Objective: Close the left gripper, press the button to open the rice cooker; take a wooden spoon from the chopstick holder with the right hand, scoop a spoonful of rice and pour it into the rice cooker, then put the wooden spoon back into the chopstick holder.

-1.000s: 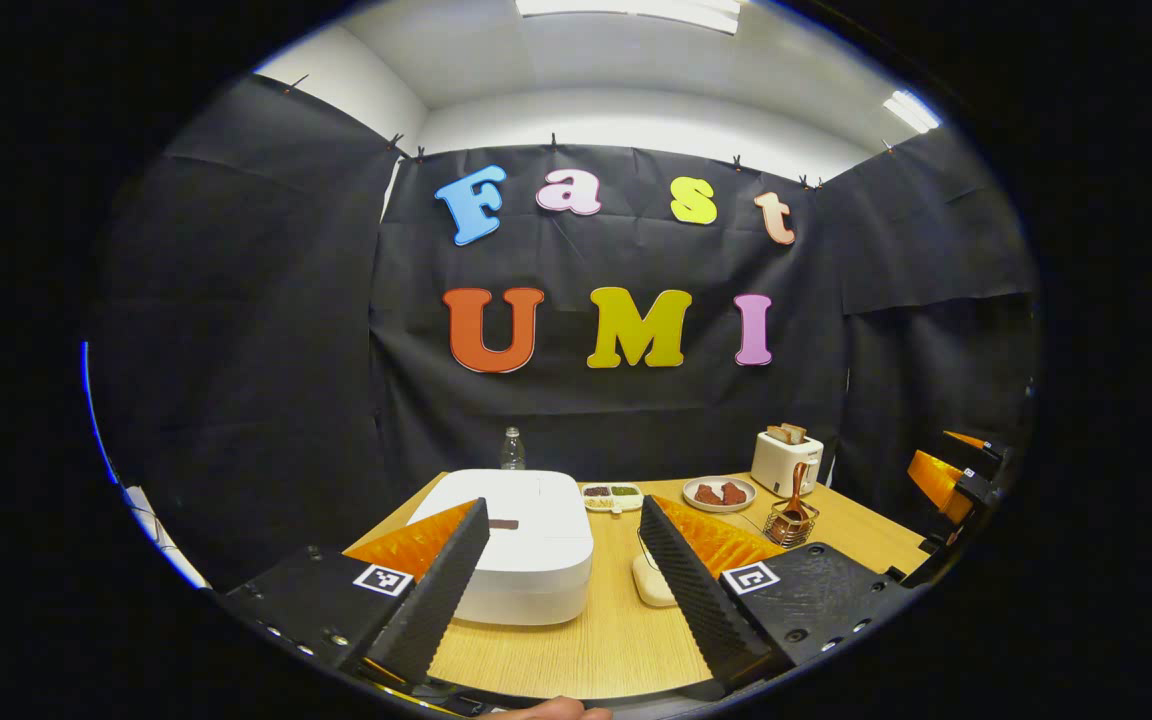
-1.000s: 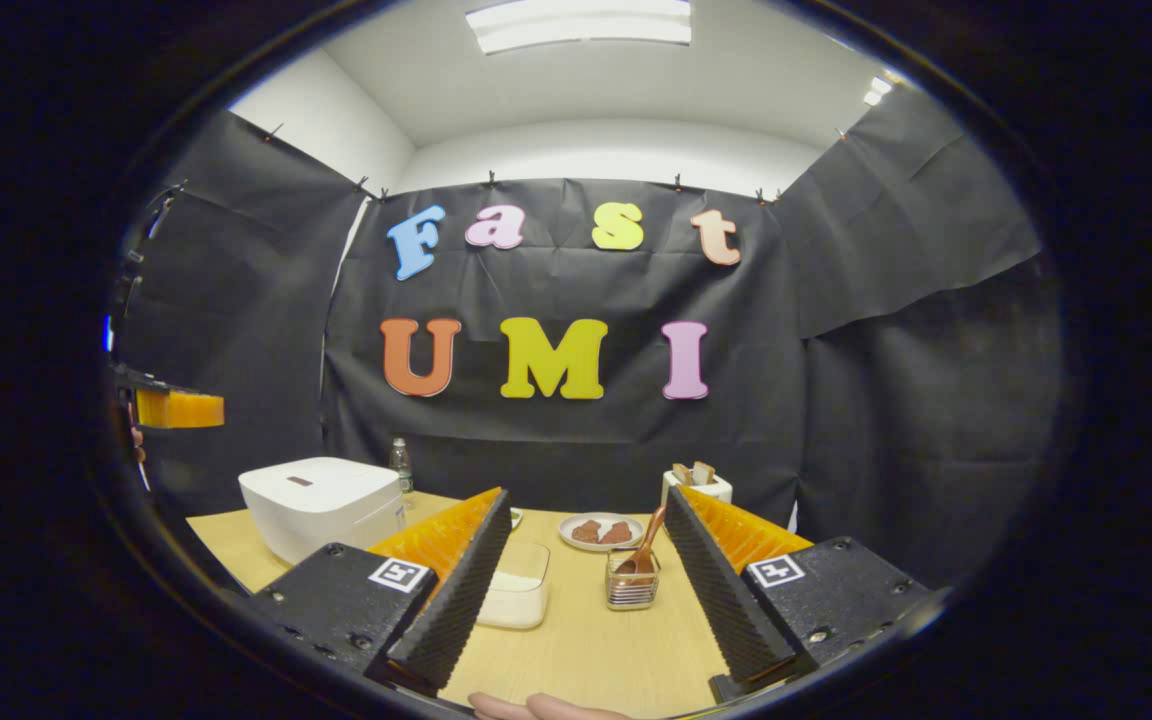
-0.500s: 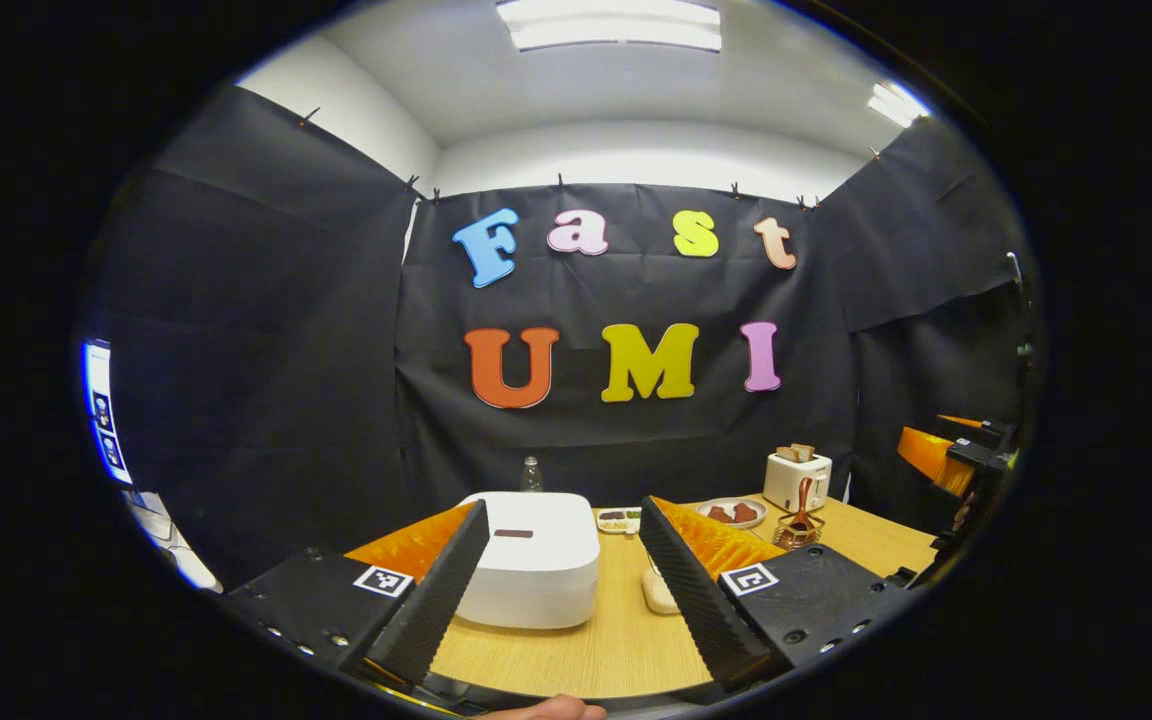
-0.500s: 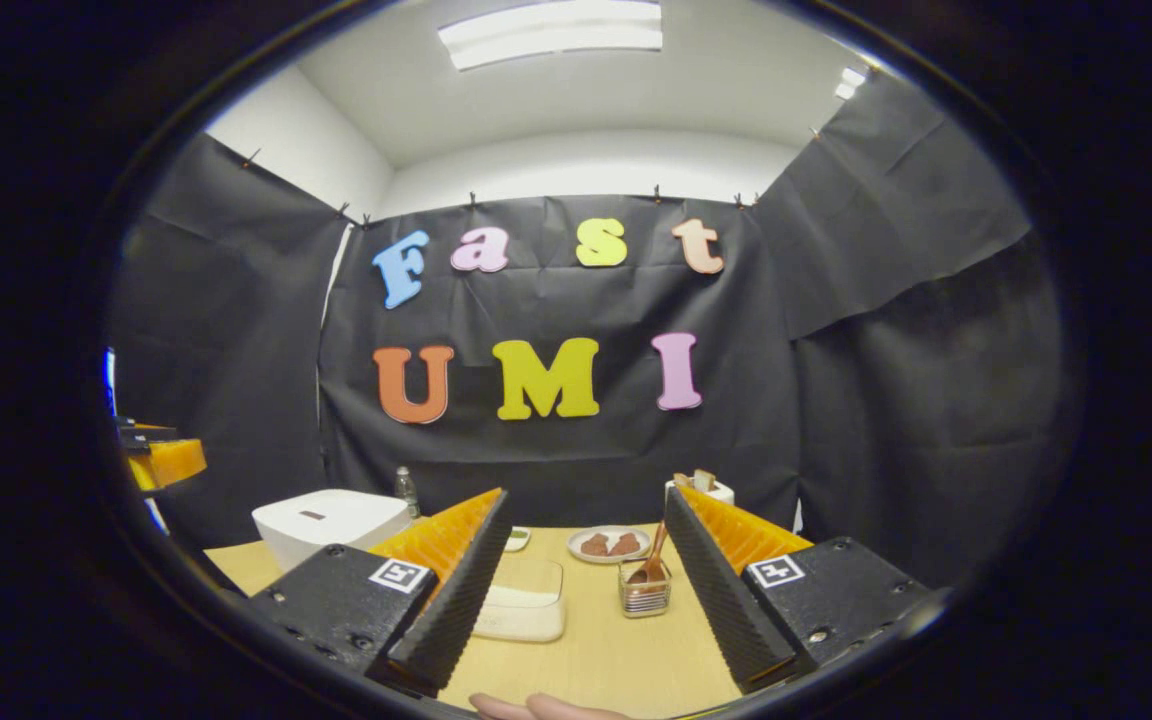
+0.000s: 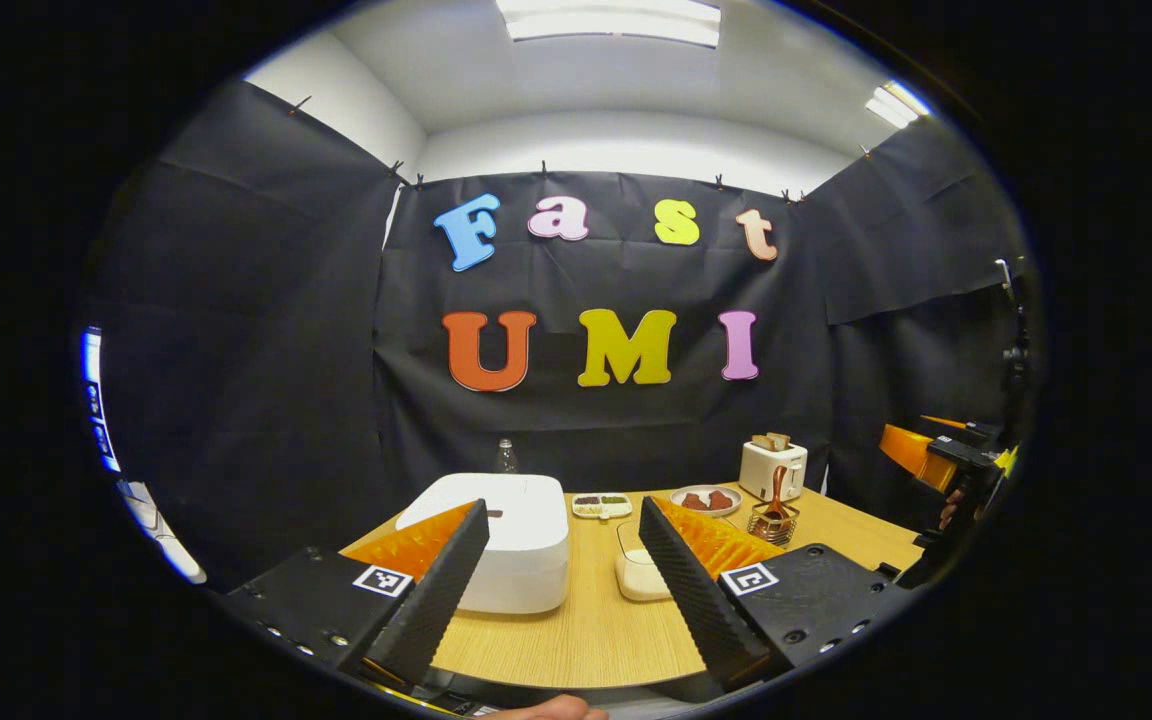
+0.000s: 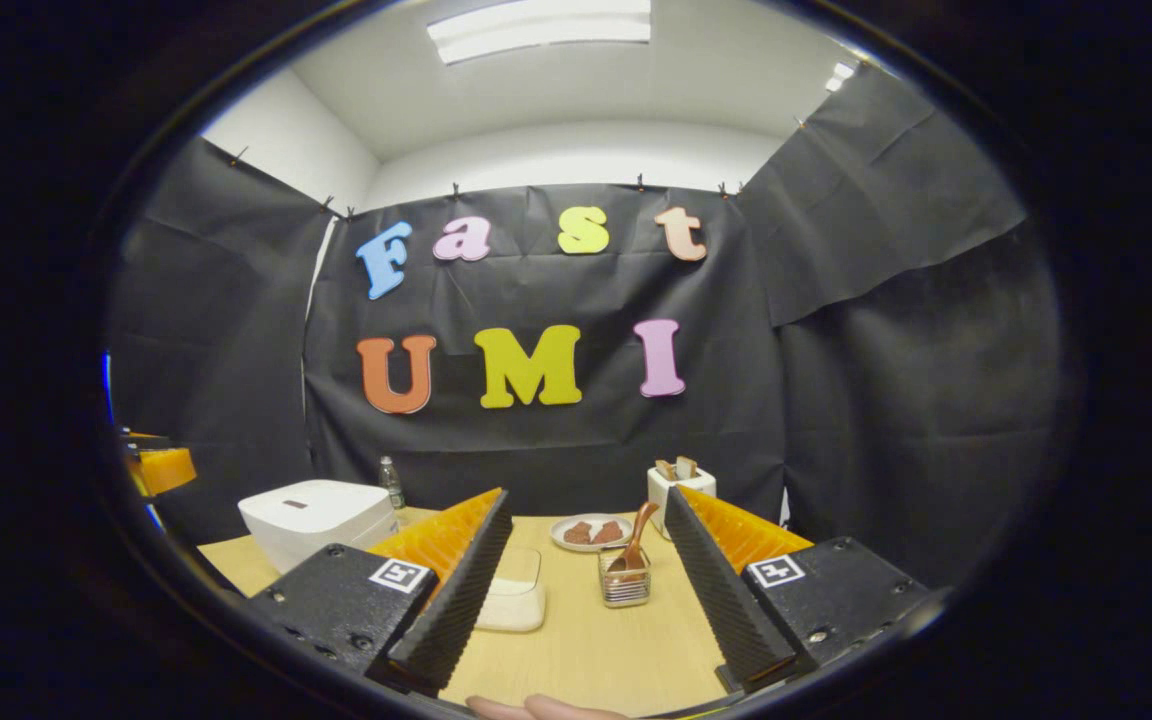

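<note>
my left fingers: wide apart, holding nothing, gotta pinch them together first
rice cooker: lid down, just ahead on worktop
button: cooker's front top, poke gently

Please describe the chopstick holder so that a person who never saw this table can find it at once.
Look at the wooden table before the black wall, toward its right side. In front of the white toaster and the plate stands the chopstick holder, a small wire basket. It alone has a wooden spoon sticking up out of it.
</note>
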`<action>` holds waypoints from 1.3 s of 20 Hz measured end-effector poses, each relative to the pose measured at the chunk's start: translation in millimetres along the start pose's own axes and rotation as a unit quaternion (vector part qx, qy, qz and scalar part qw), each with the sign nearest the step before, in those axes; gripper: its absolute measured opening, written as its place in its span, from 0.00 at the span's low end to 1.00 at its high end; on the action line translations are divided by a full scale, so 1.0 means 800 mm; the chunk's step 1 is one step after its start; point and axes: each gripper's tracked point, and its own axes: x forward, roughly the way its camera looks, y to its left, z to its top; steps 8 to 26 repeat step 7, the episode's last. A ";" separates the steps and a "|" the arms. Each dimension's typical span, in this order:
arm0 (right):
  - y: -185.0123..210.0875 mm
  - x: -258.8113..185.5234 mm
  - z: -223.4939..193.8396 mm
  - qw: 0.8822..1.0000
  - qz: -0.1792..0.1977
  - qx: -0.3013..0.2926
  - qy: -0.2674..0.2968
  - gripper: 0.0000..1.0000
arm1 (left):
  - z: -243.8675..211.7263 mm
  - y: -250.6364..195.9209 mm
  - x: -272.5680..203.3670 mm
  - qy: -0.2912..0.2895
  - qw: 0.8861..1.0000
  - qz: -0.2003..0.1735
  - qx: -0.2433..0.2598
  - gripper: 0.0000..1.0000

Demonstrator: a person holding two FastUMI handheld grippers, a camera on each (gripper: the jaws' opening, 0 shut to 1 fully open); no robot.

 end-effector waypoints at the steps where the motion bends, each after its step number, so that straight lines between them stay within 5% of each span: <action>1: -0.001 0.000 -0.001 1.000 0.001 0.000 0.002 1.00 | 0.005 -0.001 0.000 -0.003 1.000 -0.001 0.001 0.96; 4: 0.001 0.001 -0.005 1.000 0.006 -0.003 0.009 1.00 | 0.017 -0.007 -0.001 -0.014 1.000 -0.011 0.003 0.96; 5: 0.001 -0.001 -0.003 1.000 0.007 -0.003 0.007 0.92 | 0.018 -0.008 -0.001 -0.016 1.000 -0.012 0.005 0.96; 6: 0.000 -0.001 -0.003 1.000 0.007 -0.004 0.006 1.00 | 0.018 -0.008 0.000 -0.017 1.000 -0.012 0.007 0.96; 26: -0.001 -0.002 -0.003 1.000 0.006 -0.005 0.006 1.00 | 0.019 -0.010 -0.001 -0.016 1.000 -0.014 0.008 0.96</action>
